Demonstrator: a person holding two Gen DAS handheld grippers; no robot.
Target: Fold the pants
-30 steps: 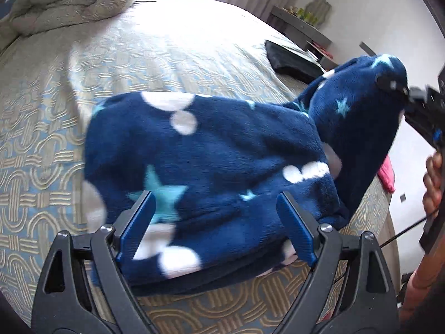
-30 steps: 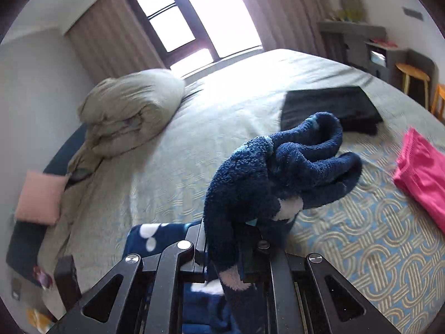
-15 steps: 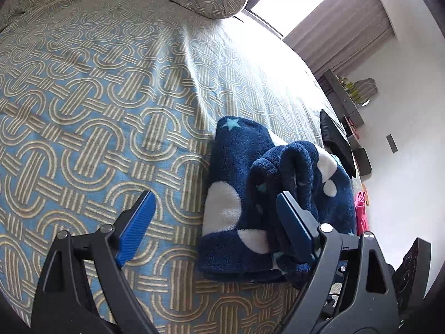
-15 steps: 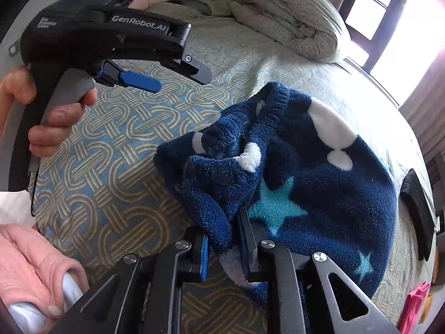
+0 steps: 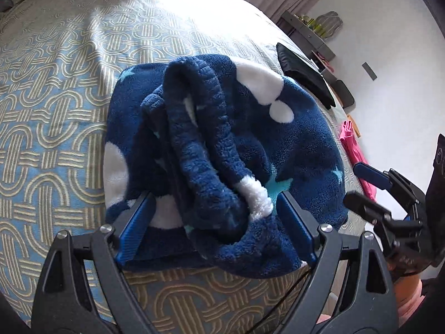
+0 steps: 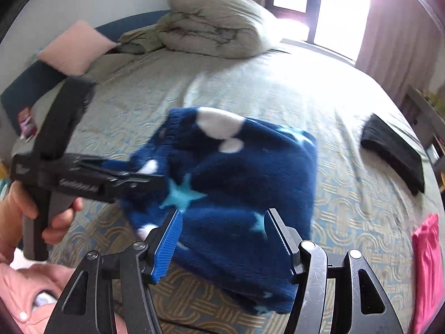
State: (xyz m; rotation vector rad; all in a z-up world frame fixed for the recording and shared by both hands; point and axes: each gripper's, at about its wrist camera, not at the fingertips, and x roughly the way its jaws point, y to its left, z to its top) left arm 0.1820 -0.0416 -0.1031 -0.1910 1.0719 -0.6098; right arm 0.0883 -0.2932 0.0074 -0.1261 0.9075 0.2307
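Note:
The navy fleece pants with white dots and teal stars lie folded in a thick bundle on the patterned bedspread; they also show in the right wrist view. A bunched roll of cloth lies on top along the bundle's middle. My left gripper is open, its fingers either side of the bundle's near edge, holding nothing. My right gripper is open and empty at the bundle's near right edge. It also shows in the left wrist view. The left gripper shows from the side in the right wrist view.
A folded black garment and a pink garment lie on the bed to the right. A rolled beige duvet and a pink pillow sit at the head of the bed. The bed's near edge is just below the grippers.
My right gripper has let go of the pants and opened; the raised cloth now lies on the bundle. My left gripper has moved right, its fingers now astride the bundle's near edge.

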